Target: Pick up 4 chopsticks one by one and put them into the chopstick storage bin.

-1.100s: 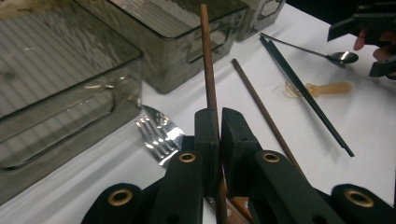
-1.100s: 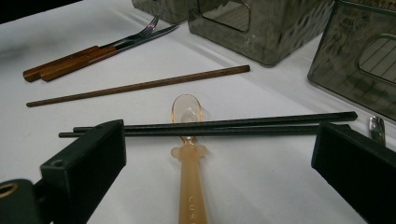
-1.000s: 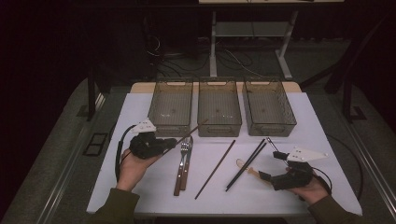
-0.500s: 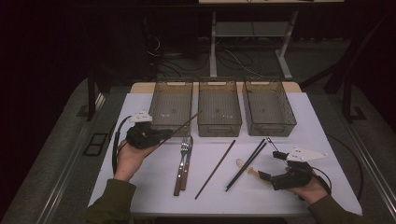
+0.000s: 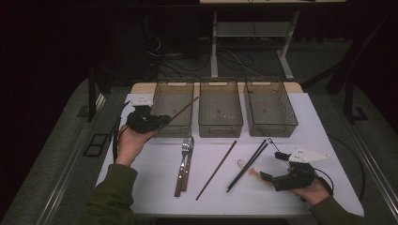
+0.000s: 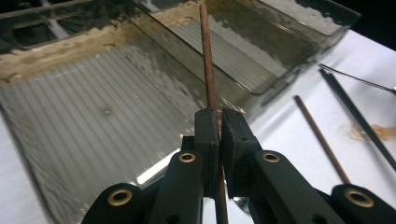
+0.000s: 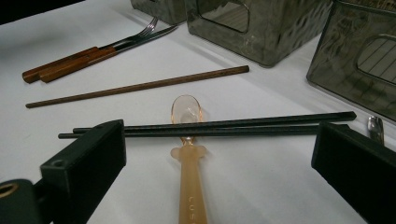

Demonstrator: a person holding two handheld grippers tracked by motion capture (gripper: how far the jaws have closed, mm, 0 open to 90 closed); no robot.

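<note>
Brown chopstick (image 6: pixel 208 74) is clamped between the shut jaws of the left gripper (image 5: pixel 158 121), tip angled to 2 o'clock over the left bin (image 5: pixel 162 99), likely for a drop-in. All three bins look empty. Right gripper (image 7: pixel 219 163) is spread wide, holding nothing, straddling the peach spoon (image 7: pixel 188 154) under the black chopsticks (image 7: pixel 261 126).

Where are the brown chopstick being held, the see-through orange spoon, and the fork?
Held brown chopstick (image 6: pixel 208 70), left gripper view, on its shaft above the jaws.
Orange spoon (image 7: pixel 186 110), right gripper view, on its bowl.
Fork (image 5: pixel 185 147), high view, on its tines.
</note>
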